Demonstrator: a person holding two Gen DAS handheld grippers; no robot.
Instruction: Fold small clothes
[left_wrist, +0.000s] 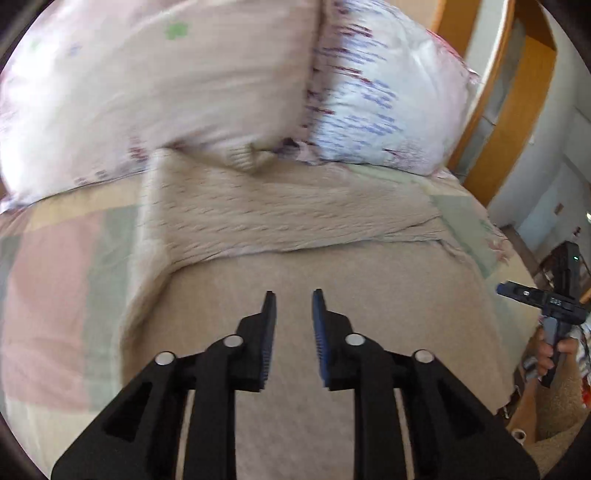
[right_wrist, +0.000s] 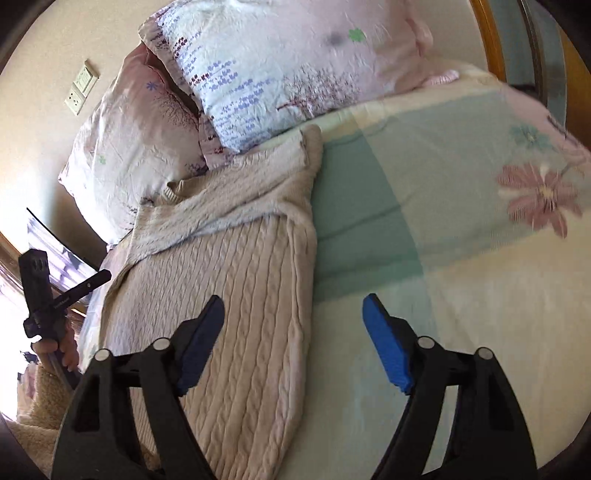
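A beige cable-knit sweater (left_wrist: 295, 266) lies flat on the bed, with a sleeve folded across its upper part (right_wrist: 236, 206). My left gripper (left_wrist: 293, 295) hovers above the sweater's body, jaws a little apart and empty. My right gripper (right_wrist: 293, 302) is wide open and empty above the sweater's right edge (right_wrist: 258, 295), one finger over the knit and the other over the bedspread. The right gripper also shows at the right edge of the left wrist view (left_wrist: 546, 306), and the left gripper at the left edge of the right wrist view (right_wrist: 48, 295).
Two floral pillows (left_wrist: 166, 92) (left_wrist: 388, 103) lie at the head of the bed, touching the sweater's collar. A pastel patchwork bedspread (right_wrist: 424, 184) with a pink flower covers the bed. A wooden frame (left_wrist: 517, 110) stands at the far right. Wall sockets (right_wrist: 79, 88) are on the wall.
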